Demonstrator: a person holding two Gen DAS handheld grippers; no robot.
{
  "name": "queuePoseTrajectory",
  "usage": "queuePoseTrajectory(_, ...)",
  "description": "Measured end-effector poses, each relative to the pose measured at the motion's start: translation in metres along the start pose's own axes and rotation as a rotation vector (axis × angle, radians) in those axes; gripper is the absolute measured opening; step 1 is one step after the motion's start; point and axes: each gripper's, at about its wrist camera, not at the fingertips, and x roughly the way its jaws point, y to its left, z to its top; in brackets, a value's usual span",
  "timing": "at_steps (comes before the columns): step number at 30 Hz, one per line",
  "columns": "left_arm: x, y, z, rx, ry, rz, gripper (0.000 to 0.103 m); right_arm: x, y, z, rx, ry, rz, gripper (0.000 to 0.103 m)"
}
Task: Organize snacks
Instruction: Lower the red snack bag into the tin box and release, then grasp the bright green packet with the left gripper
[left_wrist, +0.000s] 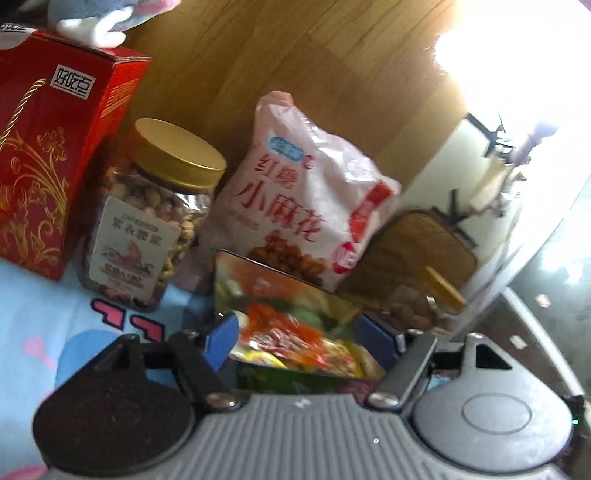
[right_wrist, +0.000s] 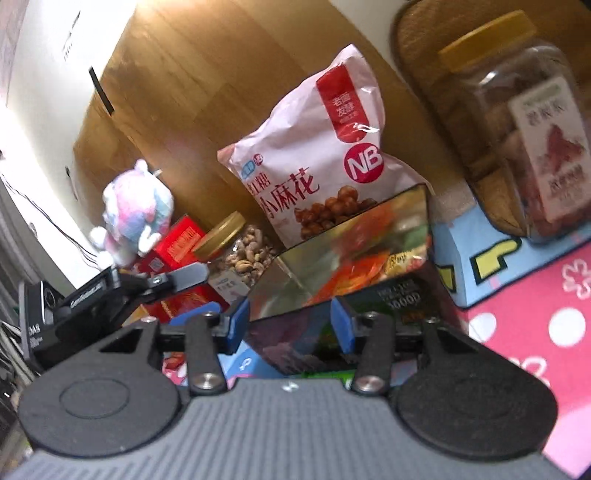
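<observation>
A colourful foil snack pack (left_wrist: 295, 325) sits between the blue pads of my left gripper (left_wrist: 299, 339), which is shut on it. My right gripper (right_wrist: 290, 325) is shut on the same pack (right_wrist: 347, 258) from the other side. Behind it a pink snack bag (left_wrist: 306, 199) leans on the wooden wall, also seen in the right wrist view (right_wrist: 325, 162). A gold-lidded nut jar (left_wrist: 147, 218) and a red box (left_wrist: 55, 147) stand to its left. A yellow-lidded jar (right_wrist: 517, 125) stands at the right.
A plush toy (right_wrist: 133, 214) sits on the red box (right_wrist: 177, 240) at the far left. A woven mat (left_wrist: 417, 240) leans against the wall by the yellow-lidded jar (left_wrist: 424, 306). A blue and pink patterned cloth (right_wrist: 535, 314) covers the surface.
</observation>
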Motion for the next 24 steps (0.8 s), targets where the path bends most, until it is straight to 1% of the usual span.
queuePoseTrajectory(3,-0.010,-0.010,-0.013,0.050,0.041,-0.014,0.074,-0.005,-0.004,-0.011,-0.023,0.060,-0.025,0.052)
queuePoseTrajectory(6,-0.003,-0.011,-0.033,0.056,0.131,-0.035,0.074,0.002,-0.005,-0.024,-0.068,0.120,-0.084,0.052)
queuePoseTrajectory(9,0.014,-0.004,-0.050,0.022,0.212,-0.021,0.074,0.014,-0.001,-0.040,-0.167,0.191,-0.141,0.052)
queuePoseTrajectory(11,0.028,0.004,-0.057,-0.023,0.266,-0.009,0.074,0.023,0.010,-0.052,-0.287,0.226,-0.184,0.054)
queuePoseTrajectory(13,0.037,0.010,-0.063,-0.056,0.299,-0.020,0.074,0.029,0.022,-0.061,-0.413,0.231,-0.219,0.057)
queuePoseTrajectory(15,0.044,0.011,-0.068,-0.063,0.318,-0.015,0.073,0.036,0.028,-0.068,-0.477,0.235,-0.244,0.058)
queuePoseTrajectory(17,0.047,0.010,-0.072,-0.059,0.313,-0.017,0.071,0.041,0.028,-0.072,-0.499,0.237,-0.233,0.058)
queuePoseTrajectory(18,0.047,0.008,-0.073,-0.051,0.315,-0.018,0.068,0.042,0.030,-0.074,-0.523,0.235,-0.248,0.055)
queuePoseTrajectory(19,0.046,0.006,-0.075,-0.047,0.312,-0.005,0.066,0.043,0.033,-0.075,-0.539,0.233,-0.265,0.052)
queuePoseTrajectory(20,0.045,0.004,-0.076,-0.041,0.309,0.012,0.062,0.040,0.034,-0.075,-0.538,0.234,-0.266,0.049)
queuePoseTrajectory(21,0.042,0.002,-0.077,-0.035,0.309,0.027,0.061,0.035,0.036,-0.074,-0.523,0.230,-0.260,0.048)
queuePoseTrajectory(22,0.041,0.000,-0.078,-0.035,0.311,0.025,0.061,0.028,0.038,-0.072,-0.520,0.212,-0.255,0.047)
queuePoseTrajectory(24,0.032,-0.006,-0.081,-0.042,0.314,-0.006,0.061,0.007,0.045,-0.071,-0.543,0.159,-0.238,0.046)
